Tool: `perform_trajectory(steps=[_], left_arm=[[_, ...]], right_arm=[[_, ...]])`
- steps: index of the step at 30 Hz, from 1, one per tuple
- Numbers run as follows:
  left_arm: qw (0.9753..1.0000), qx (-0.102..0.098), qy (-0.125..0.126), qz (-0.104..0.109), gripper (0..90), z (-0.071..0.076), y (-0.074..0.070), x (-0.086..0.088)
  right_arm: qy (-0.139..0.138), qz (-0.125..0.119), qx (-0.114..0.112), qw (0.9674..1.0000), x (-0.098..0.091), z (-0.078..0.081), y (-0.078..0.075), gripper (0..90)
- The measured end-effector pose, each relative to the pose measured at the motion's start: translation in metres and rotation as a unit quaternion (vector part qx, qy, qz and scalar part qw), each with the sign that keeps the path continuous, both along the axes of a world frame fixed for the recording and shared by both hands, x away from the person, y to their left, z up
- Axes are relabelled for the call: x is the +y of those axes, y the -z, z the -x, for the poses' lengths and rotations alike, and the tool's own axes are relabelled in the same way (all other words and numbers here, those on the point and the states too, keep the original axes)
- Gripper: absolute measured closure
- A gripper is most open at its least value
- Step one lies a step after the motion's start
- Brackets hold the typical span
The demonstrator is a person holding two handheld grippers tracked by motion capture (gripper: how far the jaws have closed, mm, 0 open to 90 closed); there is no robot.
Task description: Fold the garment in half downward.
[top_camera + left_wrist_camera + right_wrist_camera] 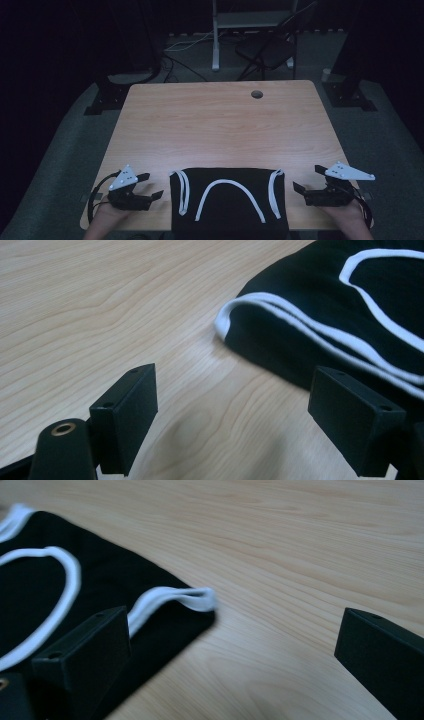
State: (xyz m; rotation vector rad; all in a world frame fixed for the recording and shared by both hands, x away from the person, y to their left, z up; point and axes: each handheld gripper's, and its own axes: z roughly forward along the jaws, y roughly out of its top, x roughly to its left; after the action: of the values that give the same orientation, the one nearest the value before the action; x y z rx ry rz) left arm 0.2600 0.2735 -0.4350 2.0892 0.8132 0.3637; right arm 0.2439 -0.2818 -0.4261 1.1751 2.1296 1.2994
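Two grippers were held low at either side of a folded black tank top (227, 205) with white trim. Left gripper (150, 186) and right gripper (306, 179) jaws were spread, empty, the garment lying between them. Approach was judged under way; closing on each near shoulder corner was called for next.

Both grippers (150, 186) (306, 179) — jaws wide apart

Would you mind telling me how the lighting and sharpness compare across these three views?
High view: dim, the room around the table nearly black. Left gripper view: bright and mostly sharp, soft shadow under the black garment. Right gripper view: bright, but the white trim looks blurred and the near jaws are soft.
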Motion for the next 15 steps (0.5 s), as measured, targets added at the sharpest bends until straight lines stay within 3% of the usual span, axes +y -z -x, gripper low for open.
perform_trajectory(steps=[3, 8, 15], left_arm=[[0.9998, 0.006, 0.018, -0.006, 19.8, -0.006, -0.001, -0.012], [0.9994, 0.013, 0.03, -0.008, 19.8, -0.015, -0.001, -0.021], [0.9981, 0.035, 0.049, 0.01, 19.8, -0.03, -0.002, -0.03]], right_arm=[[-0.036, 0.009, -0.007, 0.9993, 0.009, -0.009, -0.001, 1.3], [-0.054, 0.003, 0.008, 0.9985, 0.018, -0.019, -0.003, 1.3], [-0.085, 0.024, 0.018, 0.9959, 0.036, -0.032, -0.002, 1.3]])
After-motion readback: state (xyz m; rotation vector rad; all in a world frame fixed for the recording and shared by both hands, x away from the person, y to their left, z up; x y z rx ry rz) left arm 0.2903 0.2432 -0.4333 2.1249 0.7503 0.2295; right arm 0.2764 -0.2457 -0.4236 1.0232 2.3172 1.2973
